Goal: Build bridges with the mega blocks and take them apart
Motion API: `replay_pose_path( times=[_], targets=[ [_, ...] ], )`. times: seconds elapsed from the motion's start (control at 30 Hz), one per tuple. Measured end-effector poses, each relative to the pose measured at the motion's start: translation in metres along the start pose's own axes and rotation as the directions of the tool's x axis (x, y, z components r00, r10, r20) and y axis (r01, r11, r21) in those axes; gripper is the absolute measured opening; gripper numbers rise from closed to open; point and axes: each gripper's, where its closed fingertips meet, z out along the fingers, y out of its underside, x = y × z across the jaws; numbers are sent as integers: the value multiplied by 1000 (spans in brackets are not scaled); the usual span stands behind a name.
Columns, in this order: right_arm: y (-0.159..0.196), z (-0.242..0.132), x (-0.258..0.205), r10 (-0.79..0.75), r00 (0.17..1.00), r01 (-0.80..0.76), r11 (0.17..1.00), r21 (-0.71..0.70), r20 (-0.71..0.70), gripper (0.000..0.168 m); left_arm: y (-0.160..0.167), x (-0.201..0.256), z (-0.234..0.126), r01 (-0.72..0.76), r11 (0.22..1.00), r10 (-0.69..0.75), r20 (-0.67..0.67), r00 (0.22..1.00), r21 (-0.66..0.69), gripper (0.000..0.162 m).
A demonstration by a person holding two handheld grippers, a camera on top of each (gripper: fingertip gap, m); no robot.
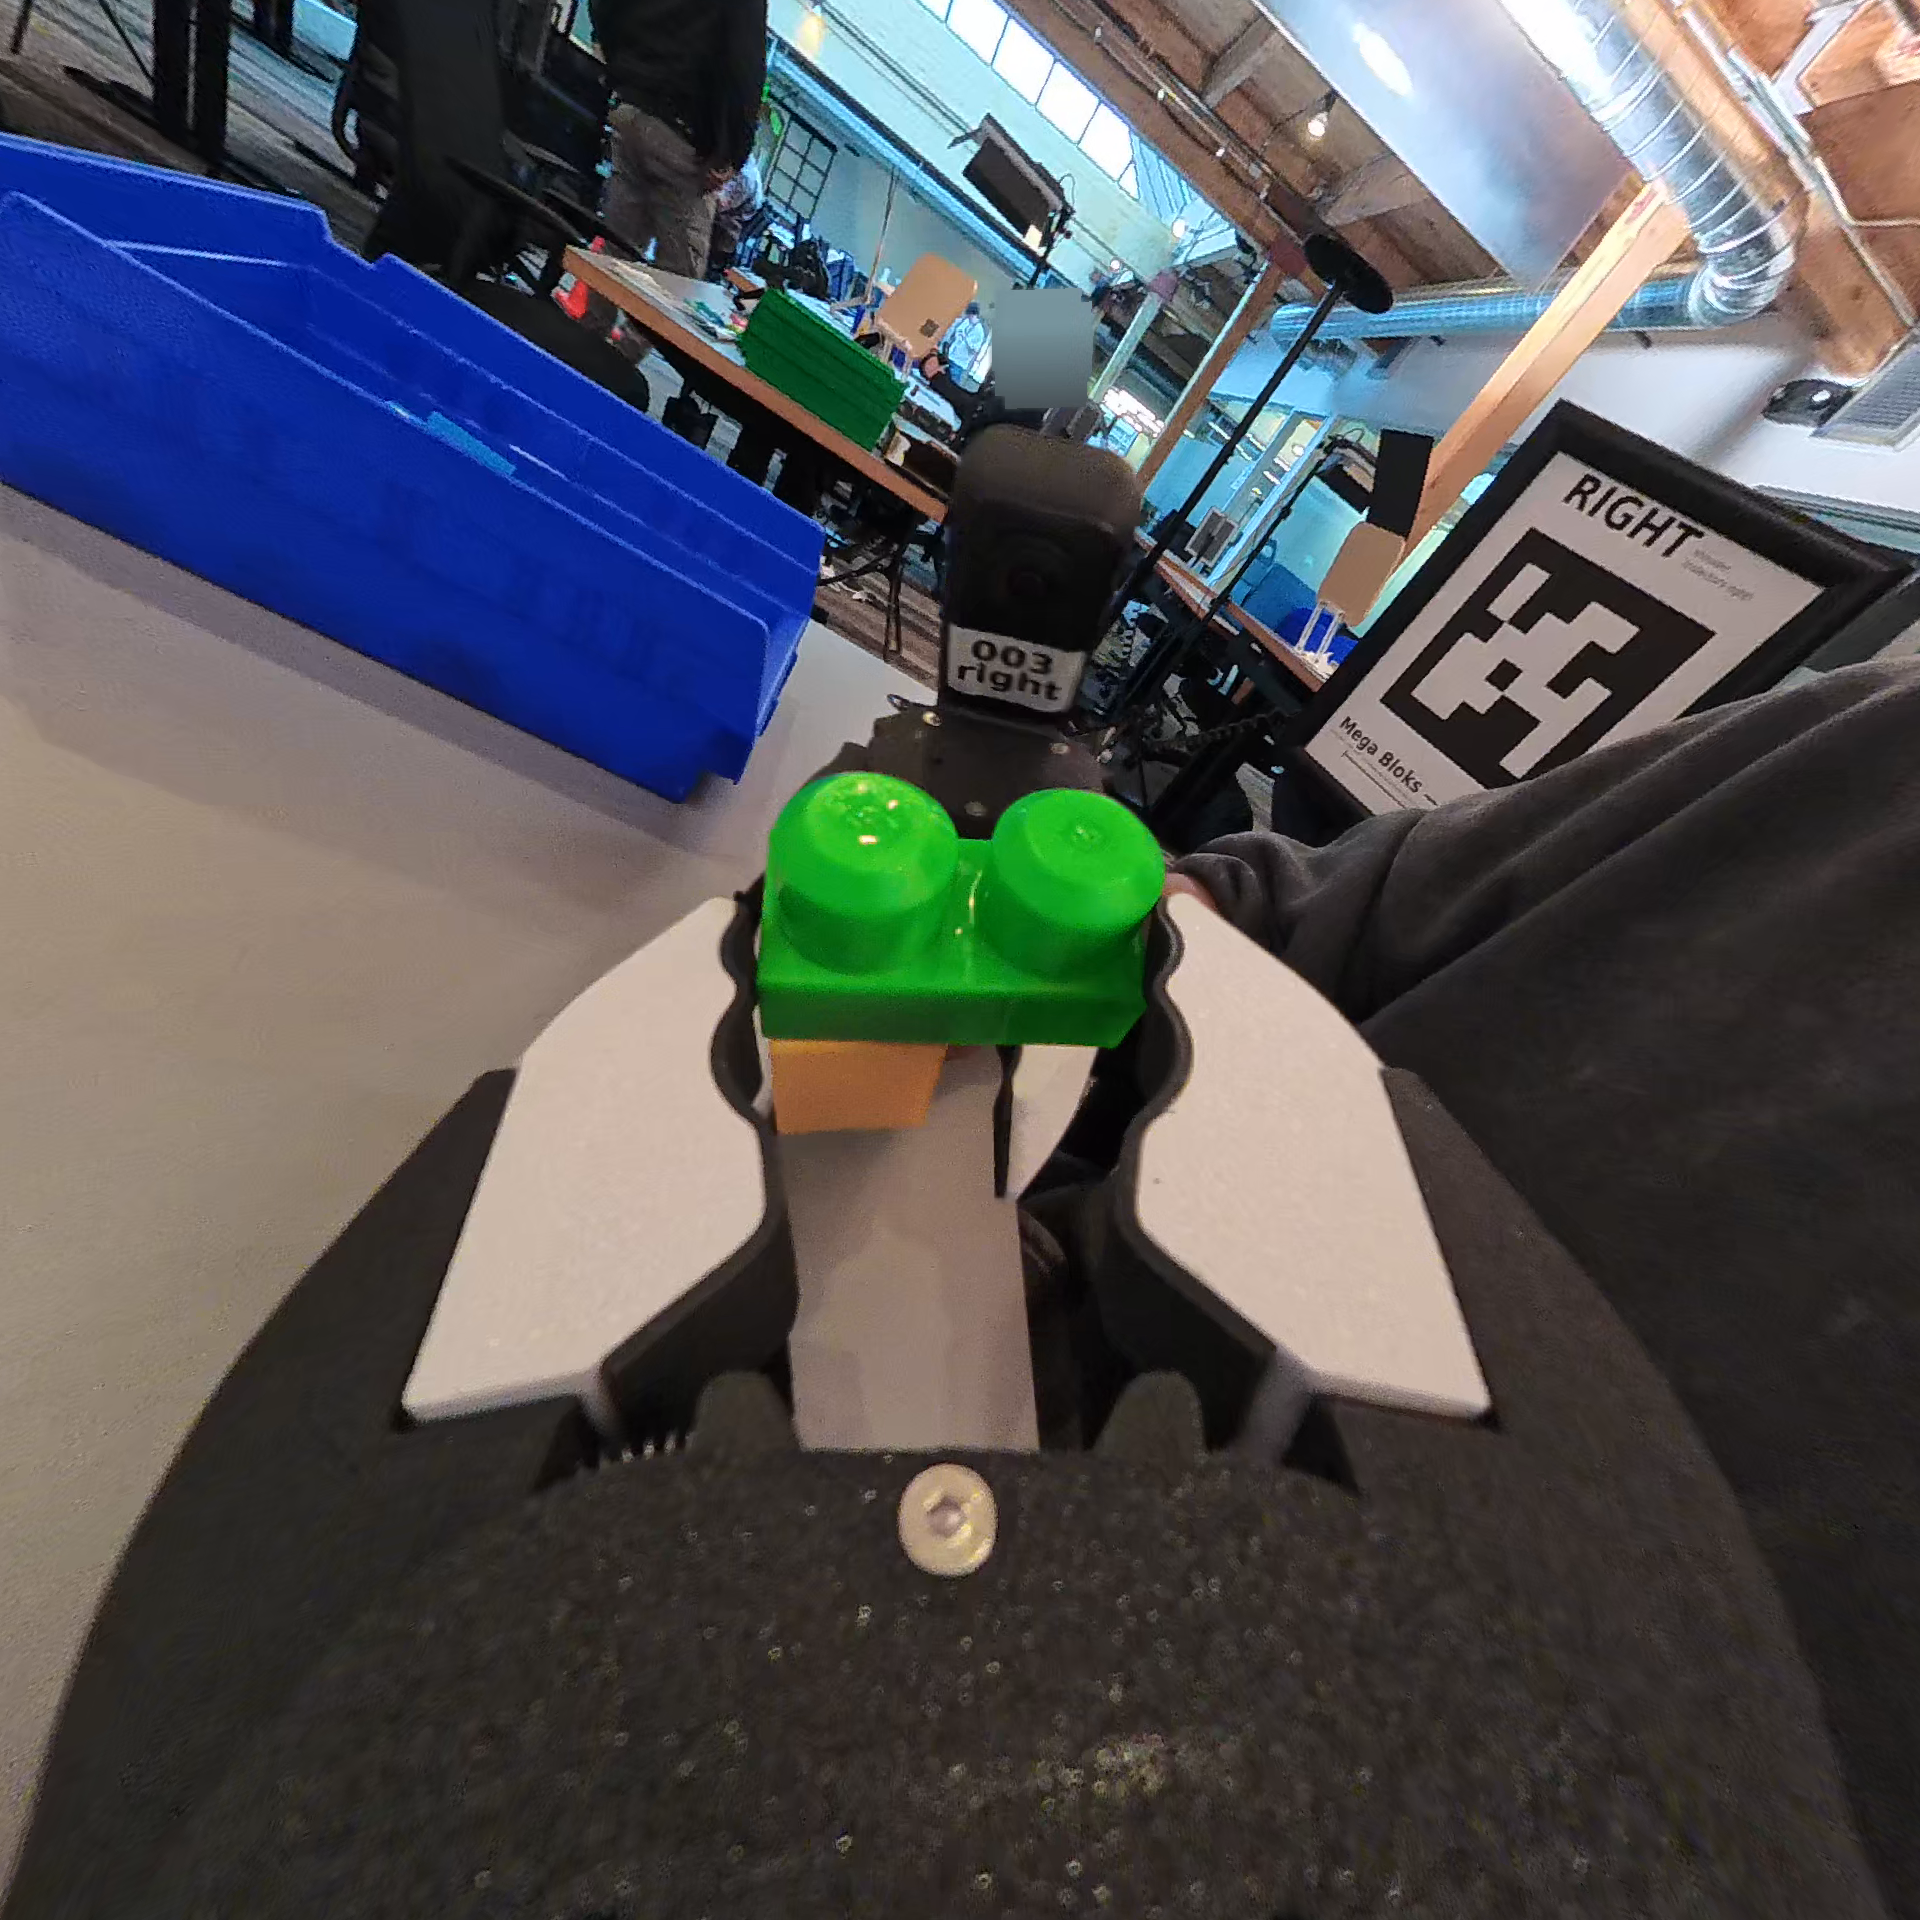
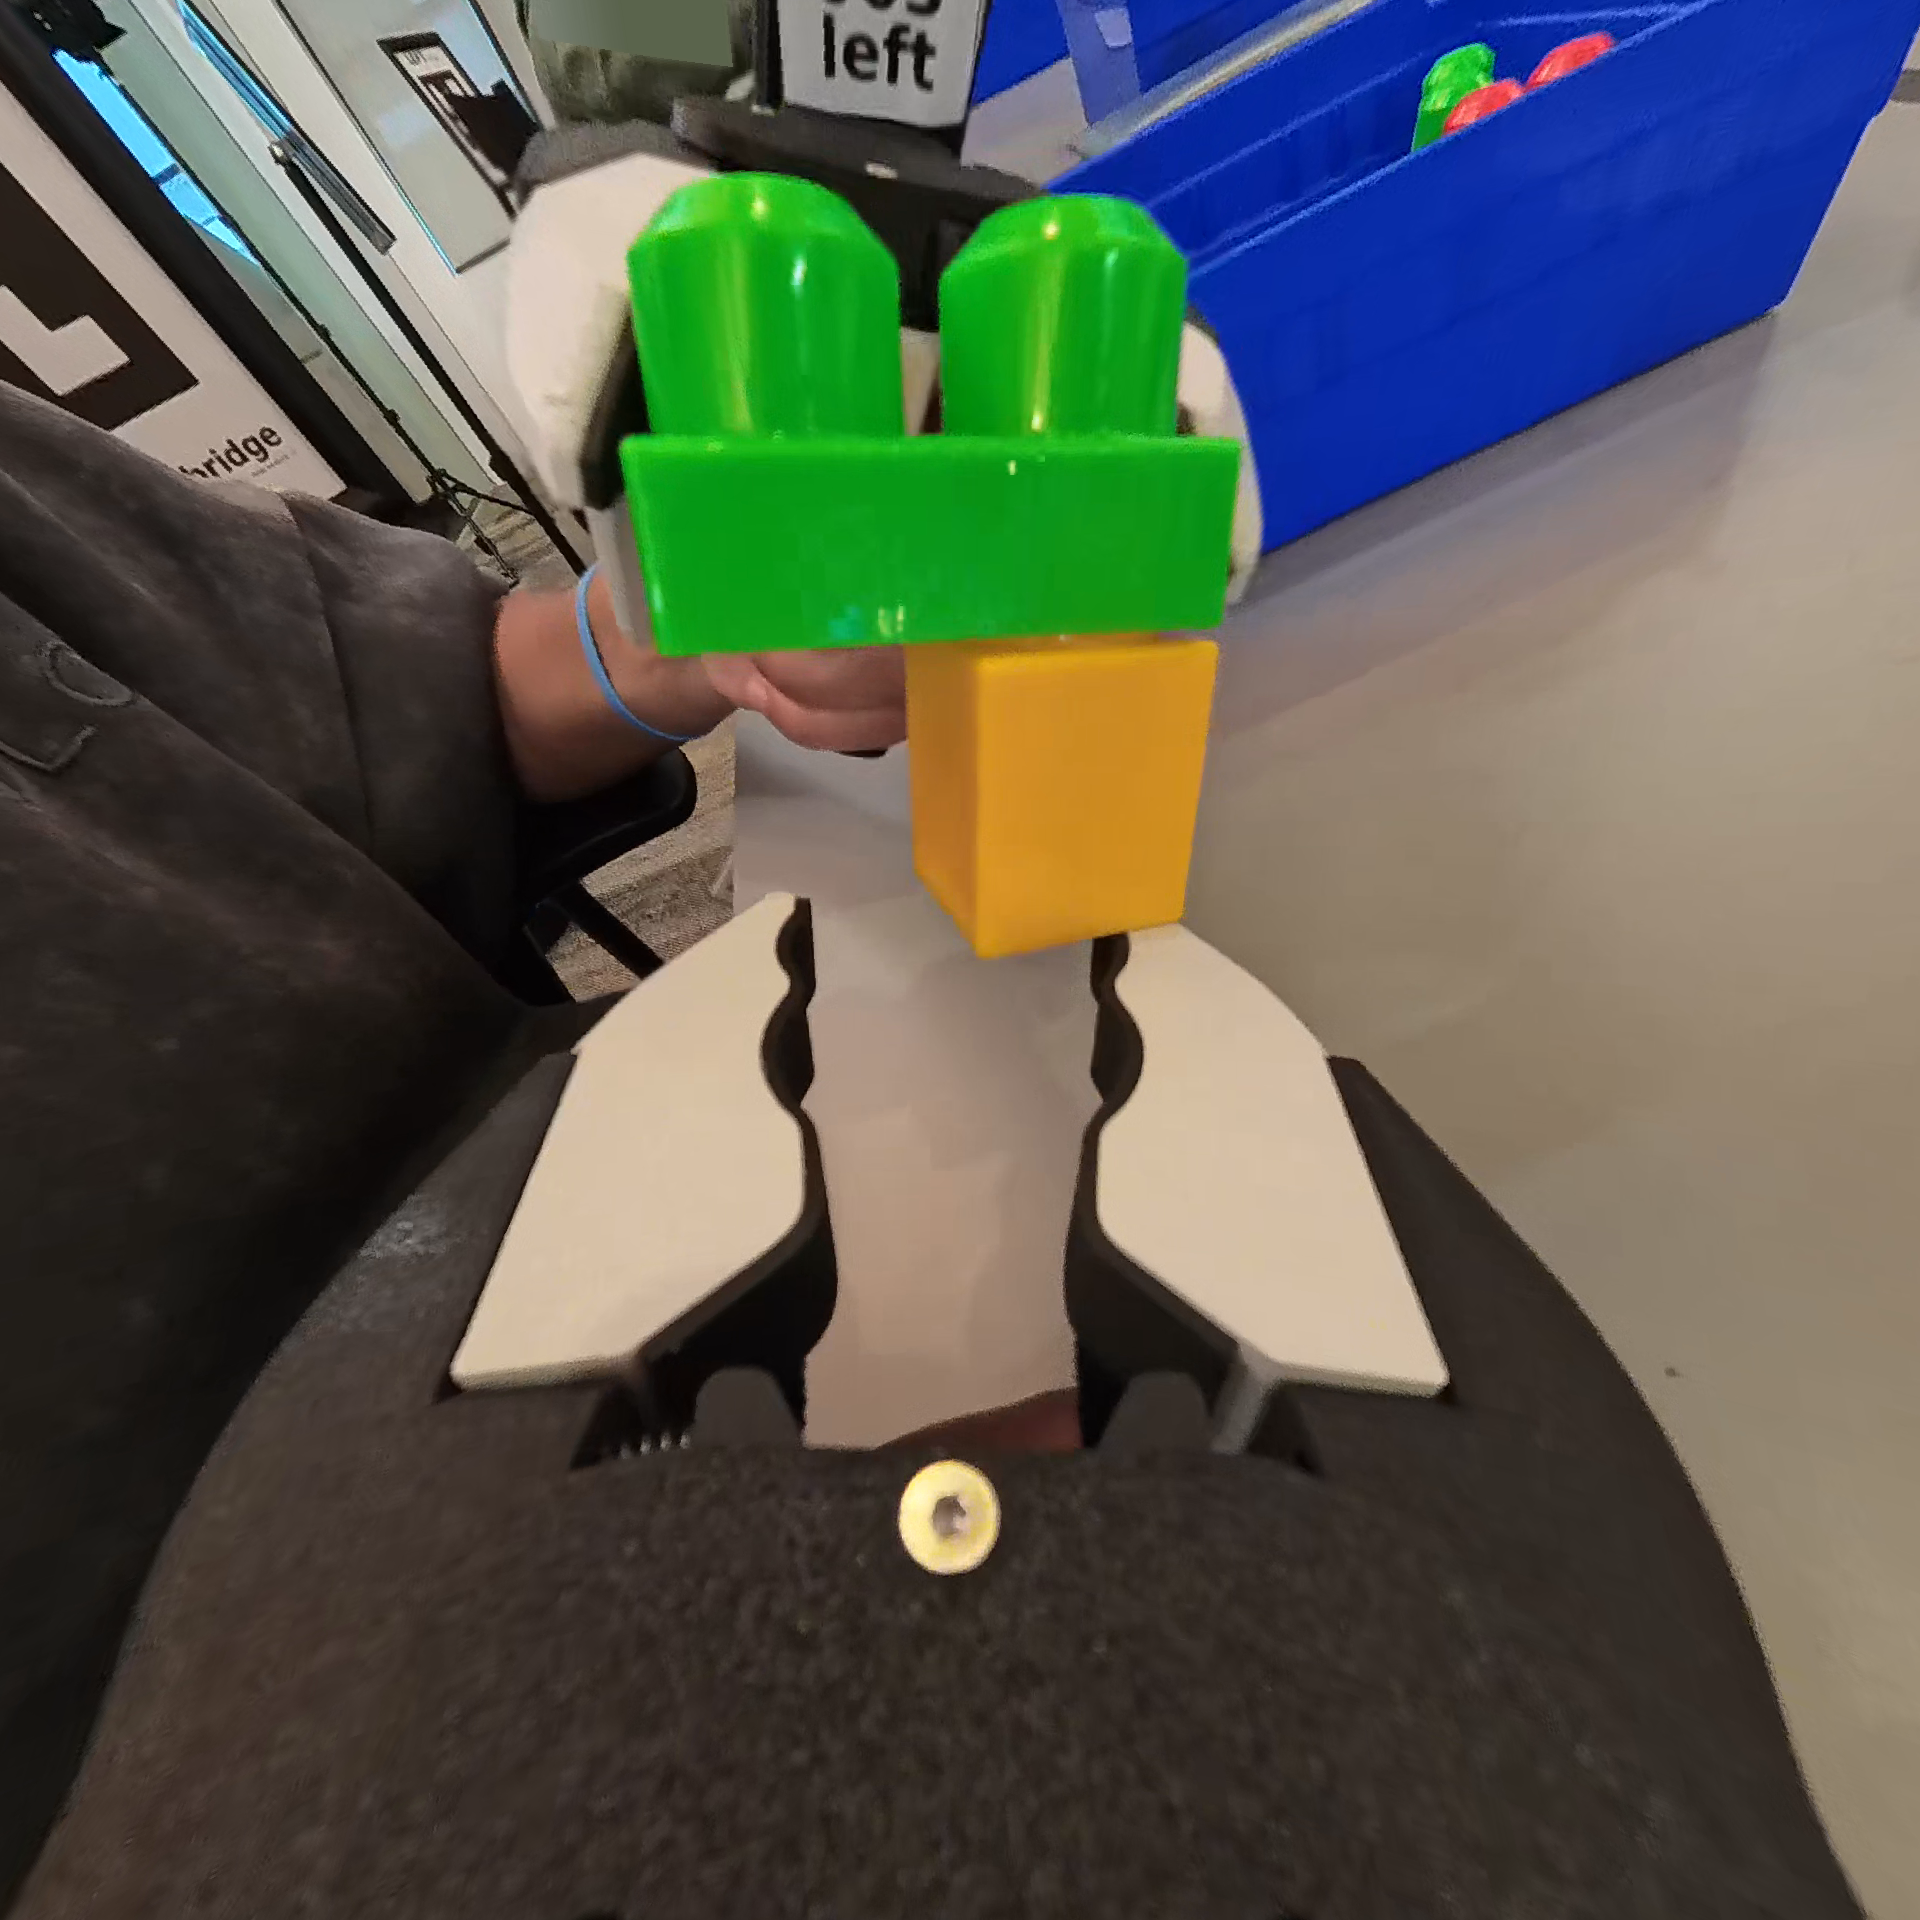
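My left gripper is shut on a green two-stud block and holds it above the white table. A yellow block is stuck under one end of it. In the right wrist view the green block sits between the left gripper's white fingers, and the yellow block hangs below its right end. My right gripper is open and empty. It faces the left gripper, with its fingertips just short of the yellow block's lower end.
A blue bin stands on the table and, in the right wrist view, holds green and red blocks. A framed marker sign stands behind. A person's dark sleeve fills one side. Some 7 cm of space lies between my two pairs of fingers.
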Motion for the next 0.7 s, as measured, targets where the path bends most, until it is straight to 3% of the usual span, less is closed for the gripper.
replay_pose_path(
  times=[0.2,0.27,0.4,0.5,0.57,0.7],
  targets=[
    [-1,-3,3,4,1000,-4,1000,14,-6,45,1,3,1,-20,1000,20,-2,1000,-13,71],
    [2,-4,9,-6,999,6,1000,1,-49,55,0,3,0,-31,999,31,6,999,-18,70],
    [-8,-9,7,21,999,-19,998,58,-30,57,-4,9,-3,-55,998,55,-2,999,-10,70],
    [-16,-12,3,3,1000,-1,997,82,-22,53,9,9,6,-56,996,55,-6,998,-63,70],
    [-11,-12,6,-35,998,37,998,51,-51,41,12,9,9,-62,995,62,-9,998,-72,70],
    [-11,-14,5,-45,998,47,998,37,-34,39,11,12,10,-62,996,61,-22,998,-61,70]
  ],
)
